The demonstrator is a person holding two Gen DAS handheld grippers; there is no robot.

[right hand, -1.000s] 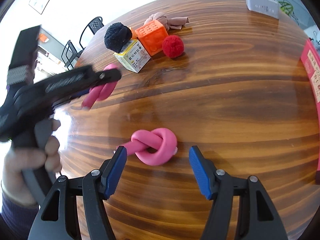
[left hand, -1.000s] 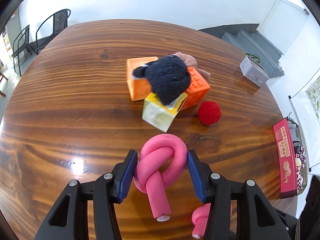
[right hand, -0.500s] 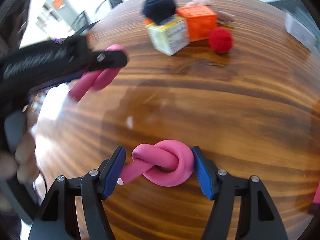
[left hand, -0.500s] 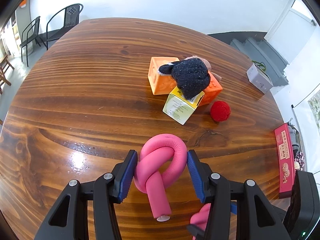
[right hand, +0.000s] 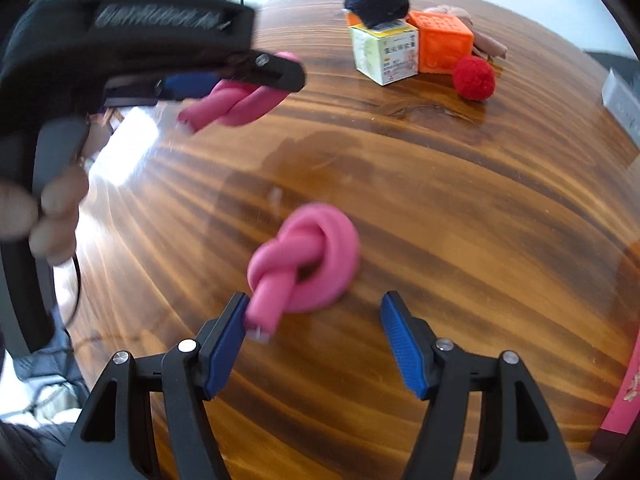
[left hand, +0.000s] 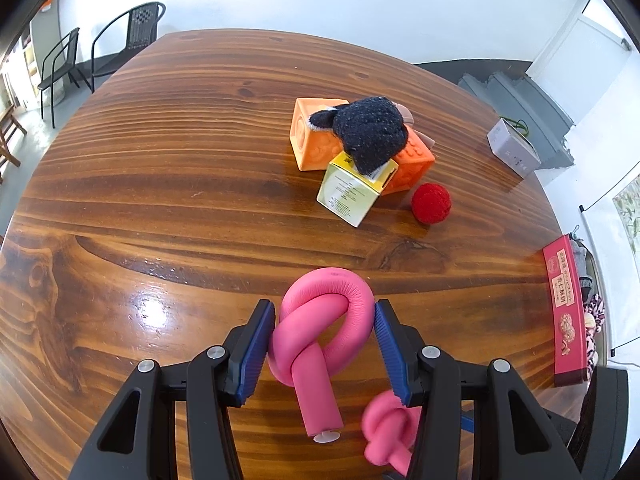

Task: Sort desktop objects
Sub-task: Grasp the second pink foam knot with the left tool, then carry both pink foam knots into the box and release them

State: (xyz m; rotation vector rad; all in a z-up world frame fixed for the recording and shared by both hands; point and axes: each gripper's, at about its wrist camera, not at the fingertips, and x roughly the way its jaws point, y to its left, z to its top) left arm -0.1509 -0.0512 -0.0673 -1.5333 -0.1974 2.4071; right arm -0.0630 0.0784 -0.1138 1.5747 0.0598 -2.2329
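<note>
Two pink knotted foam tubes are what I am handling. My left gripper has its blue pads pressed against both sides of the first pink knot, low in the centre of the left wrist view, held above the wooden table. In the right wrist view that same knot shows at upper left, clamped in the left gripper, with my hand on the handle at the left edge.

My right gripper has its jaws spread wide and holds nothing. The second pink knot lies on the table just ahead of the jaws; its free end sits against the tip of the left-hand pad, while the right-hand pad stands apart from it.

Toward the top of the right wrist view sits a cluster: a yellow-green box with a dark woolly ball on top, an orange cube touching it, and a red ball just beside the cube.
</note>
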